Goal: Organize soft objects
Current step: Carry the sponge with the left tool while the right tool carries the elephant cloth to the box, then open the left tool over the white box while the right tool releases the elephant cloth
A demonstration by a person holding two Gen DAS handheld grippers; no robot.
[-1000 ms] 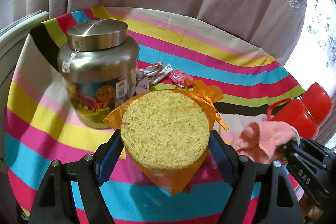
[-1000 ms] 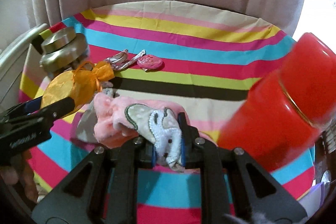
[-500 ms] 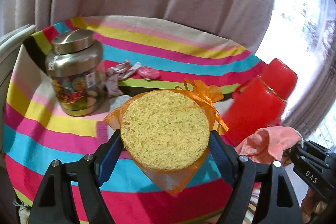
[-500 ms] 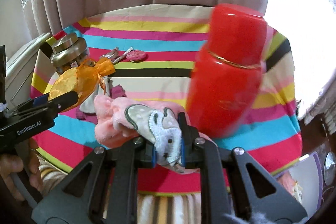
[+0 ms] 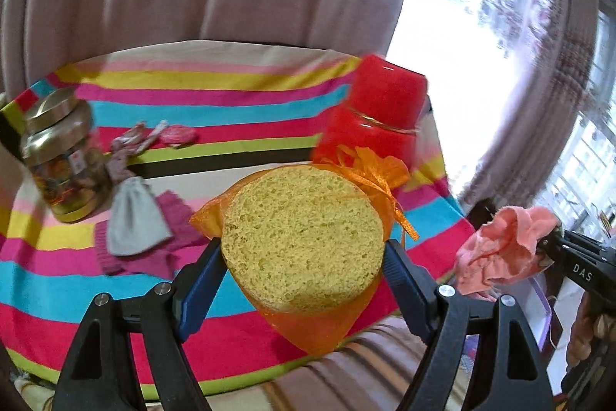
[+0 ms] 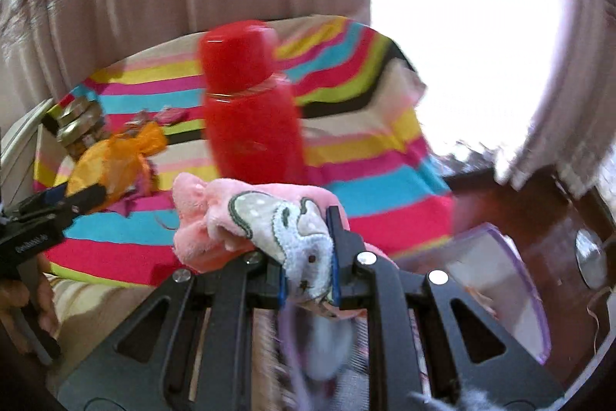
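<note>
Striped tablecloth (image 5: 231,126) (bright) bears tin (image 5: 63,160), flask (image 5: 377,118), pouches (image 5: 133,218).

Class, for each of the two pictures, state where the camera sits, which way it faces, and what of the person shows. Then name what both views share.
Left wrist: sits behind the left tongs, facing down across the striped tablecloth; they clamp the yellow sponge in an orange bag; the right tongs appear at the right edge.
Right wrist: sits behind the right tongs, facing the table's corner; they pinch a pink cloth; a hand shows at left.
Shared: red bottle, metal jar, sponge, cloth.
</note>
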